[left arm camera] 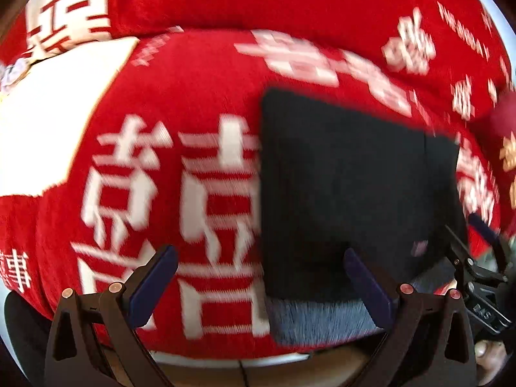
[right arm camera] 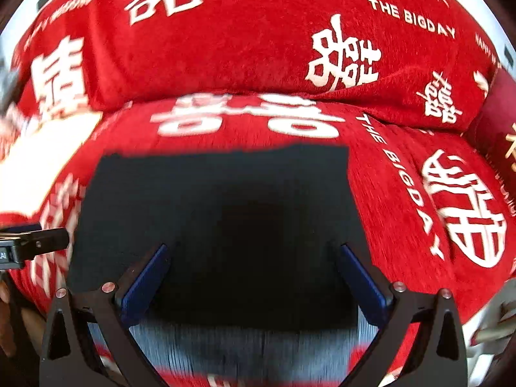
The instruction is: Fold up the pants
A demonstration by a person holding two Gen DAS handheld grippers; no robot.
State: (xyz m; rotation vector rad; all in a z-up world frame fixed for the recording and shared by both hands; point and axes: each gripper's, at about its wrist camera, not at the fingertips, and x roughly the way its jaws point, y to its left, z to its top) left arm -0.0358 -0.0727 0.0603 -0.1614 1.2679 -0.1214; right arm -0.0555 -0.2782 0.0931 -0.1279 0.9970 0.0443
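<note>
Both tongs are spread wide and grip nothing. The left tongs [left arm camera: 259, 285] hover over the left edge of the folded black pants [left arm camera: 354, 190]; the right tongs [right arm camera: 254, 282] hover above their middle. The pants lie flat on a red blanket [right arm camera: 258, 48] with white characters.

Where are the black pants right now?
The folded pants lie flat on the red blanket, directly ahead of the right gripper and right of centre in the left view.

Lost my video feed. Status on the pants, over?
Left gripper open, right gripper open, both empty. Black pants folded flat on red blanket. Nothing obstructing.
</note>
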